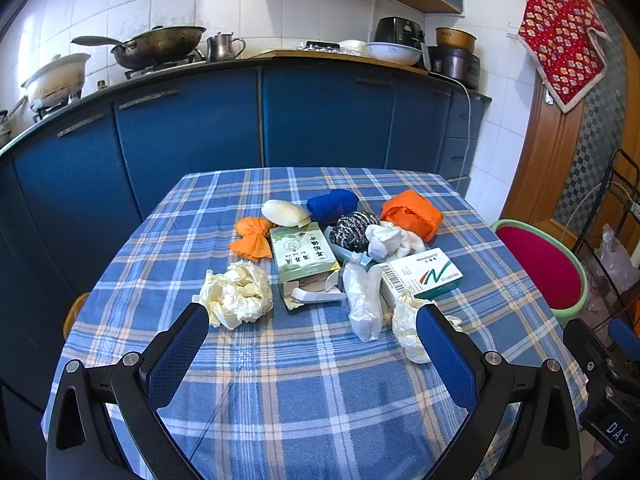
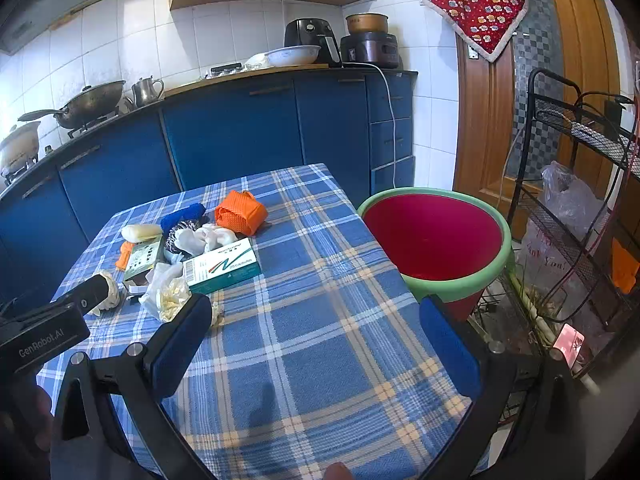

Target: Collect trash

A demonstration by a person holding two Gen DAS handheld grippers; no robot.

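Jaws on both grippers stand as wide as they go and hold nothing, which fits a start with no piece of trash yet chosen. Between the pads of the left gripper (image 1: 312,336) lies only bare checked cloth of the counter (image 1: 280,400); its tilt downward keeps the whole pile in sight ahead. Just beyond the left pad sits a crumpled cream tissue (image 1: 236,294), and partly hidden behind the right pad a second crumpled tissue (image 1: 406,328), so either could be taken with a short reach forward. Past the gap between the pads come a white plastic bag (image 1: 362,300), a torn green box (image 1: 304,256) and a white-and-green capsule box (image 1: 420,276), lying close together and partly overlapping. Farther ahead are a steel scourer (image 1: 354,230), white rags (image 1: 392,240), orange cloths (image 1: 412,214), a blue cloth (image 1: 332,204) and a pale net-like bundle (image 1: 285,213). The right gripper (image 2: 316,332) hovers over empty cloth, the pile off beyond its left pad, and the red bin (image 2: 436,240) with its green rim stands beyond its right pad, beside the counter's edge, probably placed there so that trash can be dropped in with a short swing.
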